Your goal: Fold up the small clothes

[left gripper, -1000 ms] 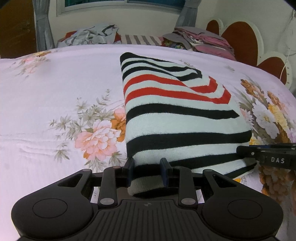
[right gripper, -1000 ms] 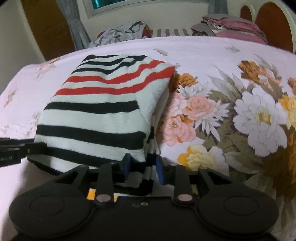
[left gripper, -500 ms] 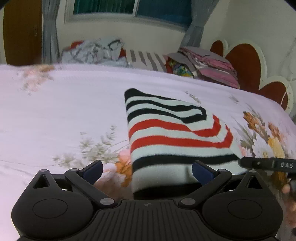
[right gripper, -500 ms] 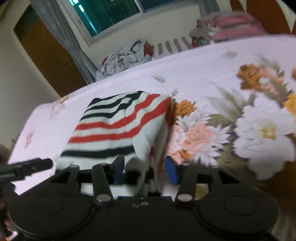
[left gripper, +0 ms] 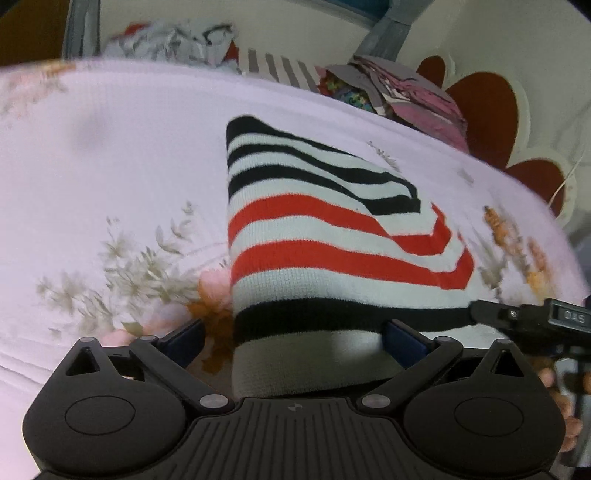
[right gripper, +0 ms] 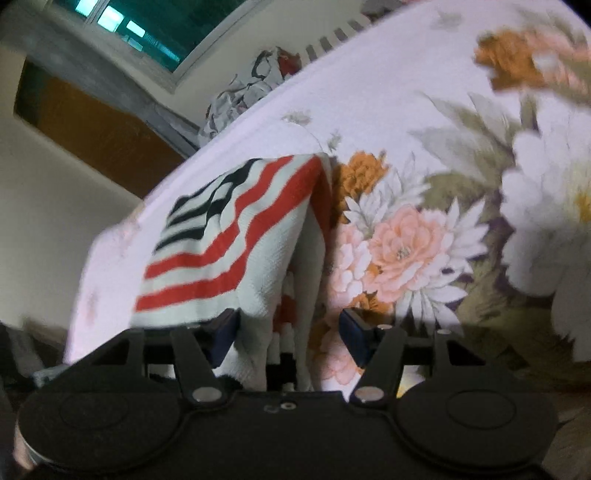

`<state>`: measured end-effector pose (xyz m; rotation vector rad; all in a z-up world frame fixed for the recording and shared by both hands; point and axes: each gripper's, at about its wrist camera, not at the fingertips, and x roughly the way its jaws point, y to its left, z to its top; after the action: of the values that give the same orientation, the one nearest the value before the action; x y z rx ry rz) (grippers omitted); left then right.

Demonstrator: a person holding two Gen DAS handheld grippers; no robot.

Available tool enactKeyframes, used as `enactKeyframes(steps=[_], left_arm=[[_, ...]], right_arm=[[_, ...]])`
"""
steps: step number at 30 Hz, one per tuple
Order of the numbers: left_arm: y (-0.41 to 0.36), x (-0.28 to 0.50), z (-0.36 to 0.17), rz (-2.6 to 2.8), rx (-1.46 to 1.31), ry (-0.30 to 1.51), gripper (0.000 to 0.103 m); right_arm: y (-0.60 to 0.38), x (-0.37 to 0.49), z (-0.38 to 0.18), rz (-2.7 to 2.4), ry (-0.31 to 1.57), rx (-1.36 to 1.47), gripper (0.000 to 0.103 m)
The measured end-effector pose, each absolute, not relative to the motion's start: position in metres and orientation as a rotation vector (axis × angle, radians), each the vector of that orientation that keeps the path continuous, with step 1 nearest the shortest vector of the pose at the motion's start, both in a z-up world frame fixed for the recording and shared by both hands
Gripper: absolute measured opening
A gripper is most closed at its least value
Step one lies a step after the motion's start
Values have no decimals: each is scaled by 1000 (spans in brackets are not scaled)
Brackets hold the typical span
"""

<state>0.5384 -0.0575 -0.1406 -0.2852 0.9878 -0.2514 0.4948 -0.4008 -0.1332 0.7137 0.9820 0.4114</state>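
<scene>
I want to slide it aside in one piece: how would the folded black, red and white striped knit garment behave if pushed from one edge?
The folded black, red and white striped knit garment is probably floppy: its layers gape at the side. A push would likely bunch it on the floral bedsheet, not slide it. It looks light.

Floral bedsheet [left gripper: 110, 155], scalloped red headboard [left gripper: 484, 114], grey curtain [left gripper: 83, 29], window [right gripper: 155, 22], brown door [right gripper: 96, 129]

We see our left gripper [left gripper: 291, 338] as matte black plastic with a ribbed centre, two round side discs, silver pivot screws and dark blue finger pads [left gripper: 400, 336]. Our right gripper [right gripper: 286, 334] looks alike, its black side arm printed "DAS", with bare skin-toned fingers [left gripper: 563, 417] behind it.
</scene>
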Motion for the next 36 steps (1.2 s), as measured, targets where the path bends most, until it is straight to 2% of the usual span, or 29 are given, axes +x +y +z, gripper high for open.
enactKeyframes(steps=[5, 6, 7, 13, 15, 17, 20, 29, 36], left_arm=[[-53, 545, -153, -242, -374, 1022, 102], [-56, 546, -154, -240, -379, 1023, 100], [-59, 548, -154, -238, -378, 1023, 99], [-86, 561, -151, -230, -296, 1034, 93], [-91, 562, -148, -222, -266, 1026, 88], [-97, 560, -142, -222, -212, 1006, 76], [-105, 553, -127, -228, -106, 965, 58], [-93, 537, -102, -269, -38, 896, 52], [-34, 513, -82, -263, -48, 844, 52]], right_arm=[[-401, 506, -141, 449, 997, 784, 61], [-395, 508, -139, 457, 1003, 758, 60], [-389, 510, -138, 471, 1014, 732, 51], [-375, 514, -138, 494, 998, 661, 47], [-368, 511, -133, 488, 989, 607, 45], [-362, 507, -125, 492, 968, 523, 35], [-347, 500, -108, 458, 939, 387, 32], [-290, 473, -57, 388, 830, 155, 31], [-225, 459, -33, 419, 791, 95, 31]])
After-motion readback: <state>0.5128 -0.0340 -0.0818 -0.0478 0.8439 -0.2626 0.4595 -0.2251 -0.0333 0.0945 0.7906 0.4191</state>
